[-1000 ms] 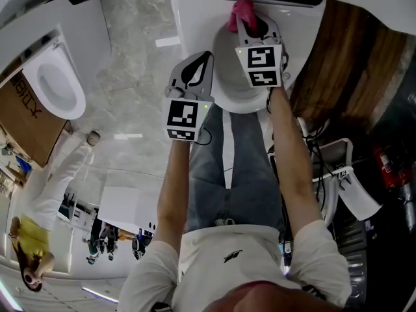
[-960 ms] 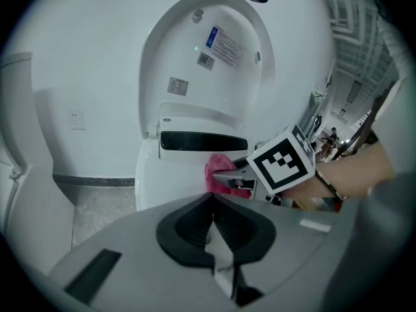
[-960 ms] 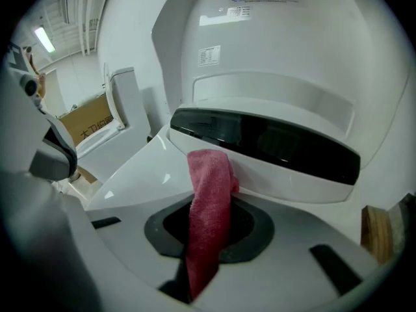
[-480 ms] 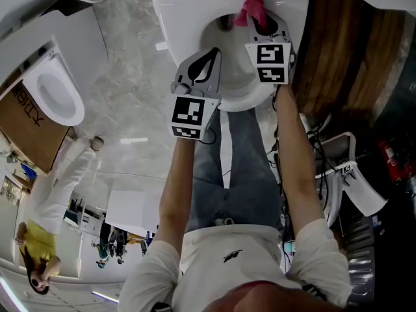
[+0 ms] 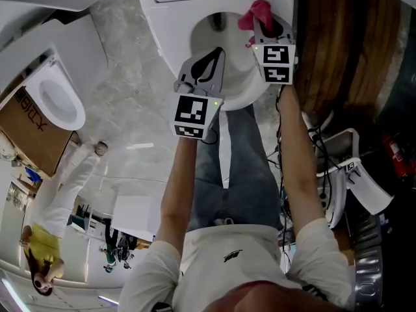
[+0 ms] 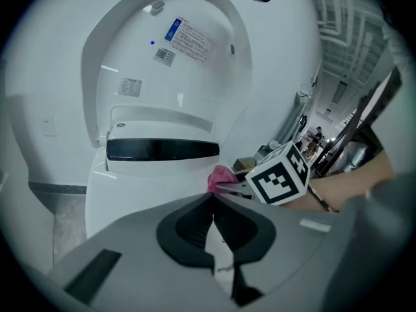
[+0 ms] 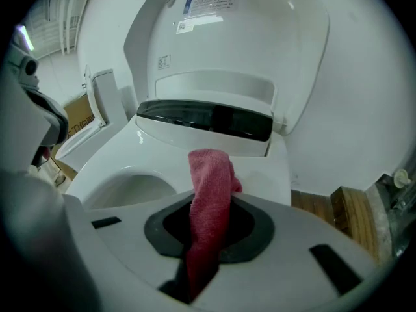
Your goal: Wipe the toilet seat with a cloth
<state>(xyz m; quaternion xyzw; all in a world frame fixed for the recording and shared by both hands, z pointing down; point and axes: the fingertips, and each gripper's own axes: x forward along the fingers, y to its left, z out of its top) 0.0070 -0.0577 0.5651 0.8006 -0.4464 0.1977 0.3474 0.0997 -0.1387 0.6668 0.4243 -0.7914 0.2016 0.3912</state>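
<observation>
1. Left gripper (image 5: 209, 60): nearest item, held over the front rim of the toilet seat (image 5: 242, 97). Its own view shows your jaws pressed together with nothing between them (image 6: 212, 203). It plays no part in the wipe at present.

2. Right gripper (image 5: 263, 30): a little farther on, over the rear right of the seat. Your jaws are clamped on the cloth (image 7: 210, 186), which runs up between them (image 7: 208, 216).

3. Cloth (image 5: 255, 13): pink, with its free end bunched beyond the jaw tips, near the seat's back right corner. Whether it is pressing on the seat cannot be told.

4. Toilet seat (image 7: 127, 149): white and down, with the bowl (image 7: 127, 188) open to its left.

5. Lid (image 7: 240, 41): raised, behind a dark panel (image 7: 208, 119).

6. Second toilet (image 5: 60, 96): well apart on the floor, not involved.

Step in hand, as judged: wiping the rear right section. The next move calls for you to lower the cloth flat onto the seat, keep your grip firm, and sweep it along the rim towards the front.
</observation>
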